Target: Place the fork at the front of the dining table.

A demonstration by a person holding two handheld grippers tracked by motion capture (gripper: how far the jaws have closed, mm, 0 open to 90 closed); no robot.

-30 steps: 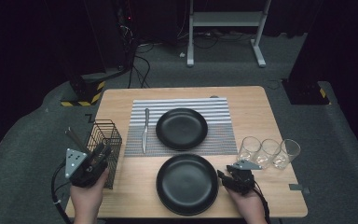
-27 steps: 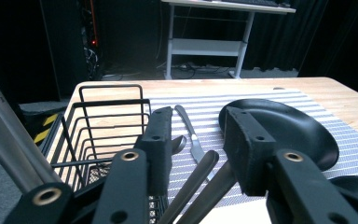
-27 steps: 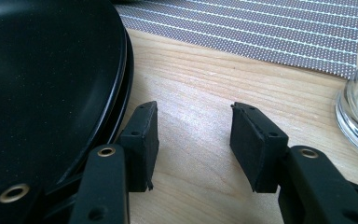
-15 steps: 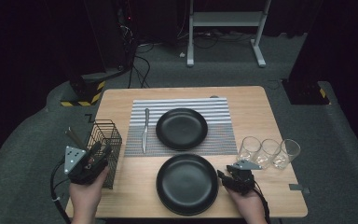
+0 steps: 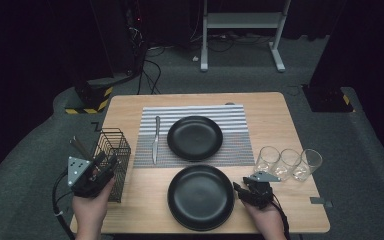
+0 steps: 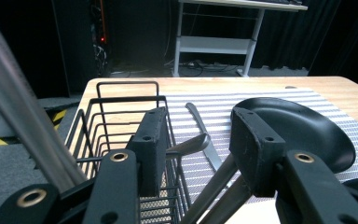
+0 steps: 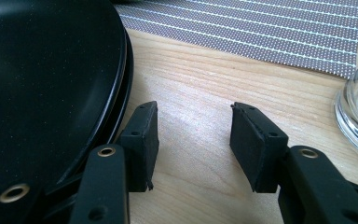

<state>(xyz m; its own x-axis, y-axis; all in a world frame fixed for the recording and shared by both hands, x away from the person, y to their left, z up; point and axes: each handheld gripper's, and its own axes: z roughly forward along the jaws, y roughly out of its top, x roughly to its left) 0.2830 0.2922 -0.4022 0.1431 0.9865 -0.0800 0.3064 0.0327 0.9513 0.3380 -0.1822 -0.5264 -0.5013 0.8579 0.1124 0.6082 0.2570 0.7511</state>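
Left claw (image 5: 99, 169) hangs open over the wire basket (image 5: 114, 150), cutlery handles (image 6: 214, 186) seemingly between its jaws; close squarely on one. Right claw (image 7: 193, 140) rests open beside the plate (image 5: 200, 196).

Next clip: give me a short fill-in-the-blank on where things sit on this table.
The knife lies on the striped ____. 
The left gripper is at the wire ____. 
Right of the near plate stand ____ glasses. 
The right gripper's jaws are ____.

Missing words: mat; basket; three; open
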